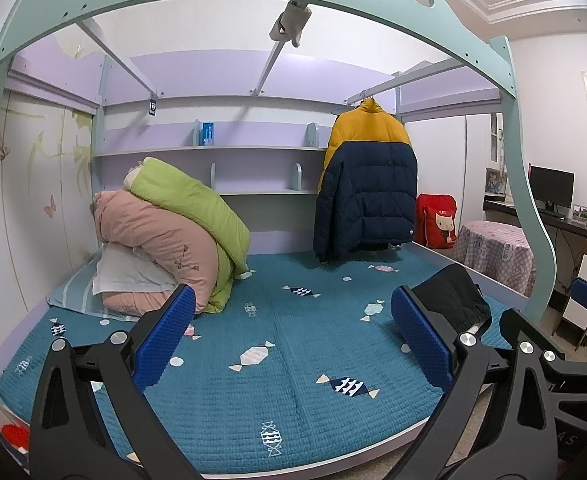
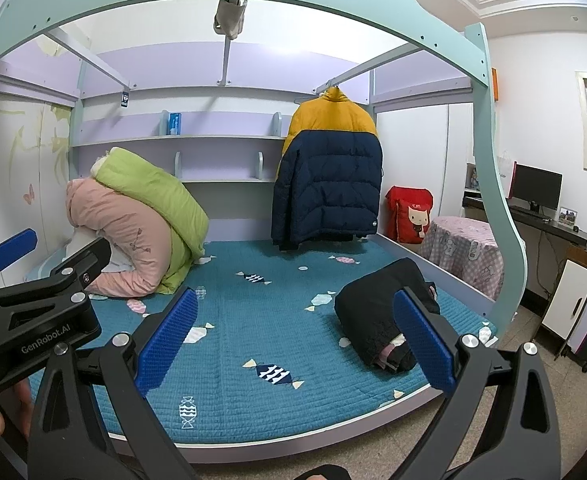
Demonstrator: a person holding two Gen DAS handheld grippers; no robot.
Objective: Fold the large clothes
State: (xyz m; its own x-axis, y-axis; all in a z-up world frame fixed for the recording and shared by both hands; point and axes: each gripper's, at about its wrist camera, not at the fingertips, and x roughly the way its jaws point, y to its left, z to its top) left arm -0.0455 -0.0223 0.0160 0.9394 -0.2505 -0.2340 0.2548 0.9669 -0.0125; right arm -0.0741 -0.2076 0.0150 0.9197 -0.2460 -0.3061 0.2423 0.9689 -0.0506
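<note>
A yellow and navy puffer jacket (image 1: 367, 184) hangs on a hanger from the bed frame rail at the back right; it also shows in the right wrist view (image 2: 329, 172). A folded black garment (image 2: 377, 314) lies on the teal bed cover (image 2: 253, 320) near the right edge, partly hidden by a finger in the left wrist view (image 1: 449, 300). My left gripper (image 1: 293, 336) is open and empty above the front of the bed. My right gripper (image 2: 293, 340) is open and empty, just left of the black garment. The left gripper's body shows at the left of the right wrist view (image 2: 33, 304).
Rolled pink (image 1: 153, 240) and green (image 1: 189, 200) quilts sit on a pillow at the back left. A curved mint bed frame (image 1: 253, 0) arches overhead. A red bag (image 1: 435, 220), a round covered table (image 1: 493, 252) and a desk with a monitor (image 1: 551, 188) stand right of the bed.
</note>
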